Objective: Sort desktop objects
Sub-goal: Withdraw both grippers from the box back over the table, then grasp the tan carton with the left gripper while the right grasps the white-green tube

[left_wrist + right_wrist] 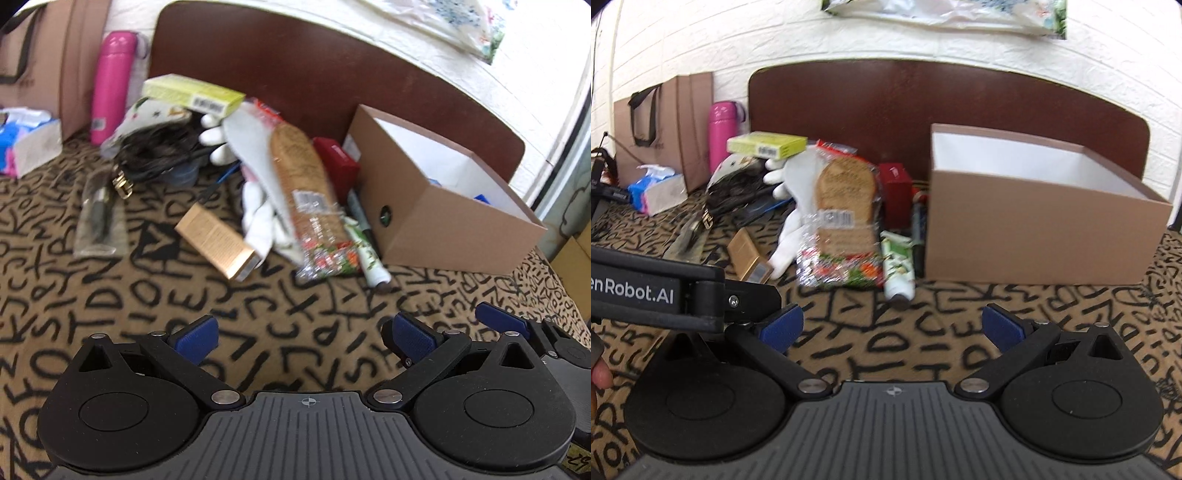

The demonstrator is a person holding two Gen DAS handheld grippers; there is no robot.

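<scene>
A heap of objects lies on the letter-patterned cloth: a plastic-wrapped insole pack (312, 199) (846, 221), a white glove (258, 218) (786, 240), a gold carton (218, 242) (748, 260), a green-and-white tube (369, 254) (897, 264), a red box (338, 162) (895, 192), a green box (192, 94) (766, 144) and dark cables (155, 151). To its right stands an open brown cardboard box (443, 225) (1034, 236). My left gripper (306, 338) is open, empty, short of the heap. My right gripper (892, 326) is open, empty, beside it.
A pink bottle (110, 85) (720, 134), a brown paper bag (668, 125) and a tissue pack (26, 138) (653, 190) stand at the back left. A dark brown headboard (295, 74) backs the heap. The left gripper's body (657, 295) crosses the right wrist view's left side.
</scene>
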